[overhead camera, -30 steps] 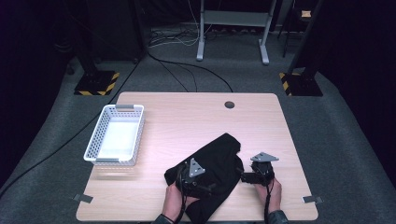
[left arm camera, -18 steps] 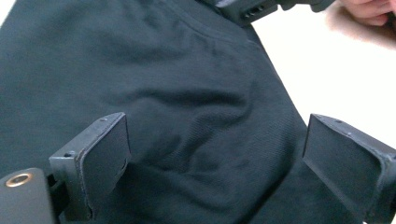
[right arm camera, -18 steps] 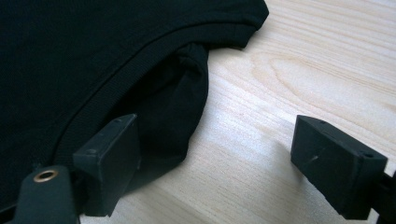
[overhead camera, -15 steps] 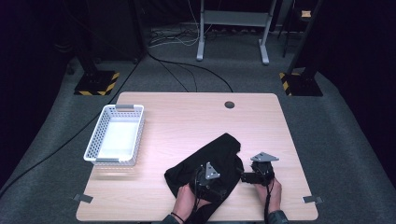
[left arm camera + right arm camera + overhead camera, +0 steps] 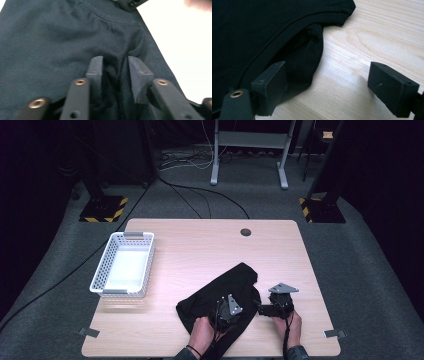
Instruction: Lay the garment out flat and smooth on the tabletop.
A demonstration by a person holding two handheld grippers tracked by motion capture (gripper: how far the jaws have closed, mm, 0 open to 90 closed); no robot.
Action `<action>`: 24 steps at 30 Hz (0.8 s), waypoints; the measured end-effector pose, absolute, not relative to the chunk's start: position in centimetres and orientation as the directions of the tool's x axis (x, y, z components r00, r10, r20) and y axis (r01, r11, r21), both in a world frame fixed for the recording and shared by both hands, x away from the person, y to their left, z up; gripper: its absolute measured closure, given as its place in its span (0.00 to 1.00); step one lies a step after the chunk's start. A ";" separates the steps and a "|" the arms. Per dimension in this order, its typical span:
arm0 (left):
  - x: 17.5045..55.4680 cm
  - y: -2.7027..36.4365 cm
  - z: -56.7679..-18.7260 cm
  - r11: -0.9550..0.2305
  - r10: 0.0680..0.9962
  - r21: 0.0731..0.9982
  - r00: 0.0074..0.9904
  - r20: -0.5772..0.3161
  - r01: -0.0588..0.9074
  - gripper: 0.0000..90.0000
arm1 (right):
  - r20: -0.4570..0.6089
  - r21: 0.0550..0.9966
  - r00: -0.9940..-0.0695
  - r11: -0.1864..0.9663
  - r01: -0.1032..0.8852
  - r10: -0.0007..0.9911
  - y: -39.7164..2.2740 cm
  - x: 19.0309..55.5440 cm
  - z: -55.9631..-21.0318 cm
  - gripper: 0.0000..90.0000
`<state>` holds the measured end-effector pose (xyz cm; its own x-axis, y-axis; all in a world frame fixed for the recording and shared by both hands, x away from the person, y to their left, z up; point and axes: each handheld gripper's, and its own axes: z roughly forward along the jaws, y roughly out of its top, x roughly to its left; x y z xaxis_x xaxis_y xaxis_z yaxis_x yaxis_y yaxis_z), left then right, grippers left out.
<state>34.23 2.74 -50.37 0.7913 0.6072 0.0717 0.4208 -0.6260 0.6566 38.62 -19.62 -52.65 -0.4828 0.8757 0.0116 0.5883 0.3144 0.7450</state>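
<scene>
A crumpled black garment (image 5: 235, 285) lies on the wooden table (image 5: 200, 245) near its front edge. My left gripper (image 5: 231, 311) rests on top of it. In the left gripper view its jaws have just been closing, and the left gripper (image 5: 115, 62) pinches a raised fold of the garment (image 5: 50, 37) between its pads. My right gripper (image 5: 260, 309) sits at the garment's right edge. It stands wide open (image 5: 327, 68), one jaw on the hem of the garment (image 5: 262, 25) and the other over bare wood (image 5: 374, 30).
A white plastic basket (image 5: 125, 265) stands empty at the table's left side. A round cable hole (image 5: 245, 232) sits near the far edge. Part of the right gripper (image 5: 130, 2) shows at the top of the left gripper view.
My left gripper has slid to the right across the garment, closer to the right gripper. The right gripper has stayed where it was.
</scene>
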 end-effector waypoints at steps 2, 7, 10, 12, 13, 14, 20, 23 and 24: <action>34.3 2.9 -50.2 -0.628 0.608 0.660 0.789 0.086 0.412 0.82 | 0.012 0.745 -0.482 0.314 0.588 0.876 -19.6 38.6 -52.6 0.17; 34.5 3.3 -49.7 -0.617 0.609 0.680 0.787 0.095 0.396 0.88 | 0.013 0.746 -0.482 0.313 0.589 0.876 -19.6 38.6 -52.7 0.17; 34.7 3.6 -49.1 -0.601 0.613 0.696 0.785 0.086 0.393 0.89 | 0.013 0.745 -0.482 0.313 0.589 0.876 -19.6 38.6 -52.7 0.17; 34.9 3.9 -48.7 -0.593 0.617 0.705 0.782 0.090 0.388 0.89 | 0.014 0.745 -0.481 0.312 0.589 0.877 -19.6 38.6 -52.7 0.17; 34.9 3.9 -48.5 -0.592 0.618 0.710 0.781 0.095 0.382 0.90 | 0.012 0.746 -0.482 0.313 0.587 0.876 -19.6 38.6 -52.7 0.17; 35.0 4.1 -48.3 -0.592 0.618 0.711 0.780 0.098 0.380 0.90 | 0.011 0.746 -0.482 0.314 0.587 0.876 -19.6 38.6 -52.7 0.17; 35.8 4.7 -47.3 -0.577 0.633 0.727 0.766 0.110 0.372 0.91 | 0.011 0.746 -0.482 0.313 0.588 0.876 -19.6 38.6 -52.7 0.17; 36.5 5.3 -46.7 -0.550 0.648 0.743 0.756 0.092 0.382 0.91 | 0.011 0.745 -0.482 0.315 0.588 0.876 -19.6 38.6 -52.7 0.17; 36.7 5.4 -46.5 -0.545 0.653 0.746 0.752 0.090 0.383 0.91 | 0.011 0.745 -0.482 0.314 0.588 0.876 -19.6 38.6 -52.7 0.17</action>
<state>36.69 5.44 -46.54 0.7521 0.6528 0.0903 0.3831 -0.5445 0.7462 38.62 -19.60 -52.65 -0.4821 0.8760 0.0113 0.5881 0.3141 0.7453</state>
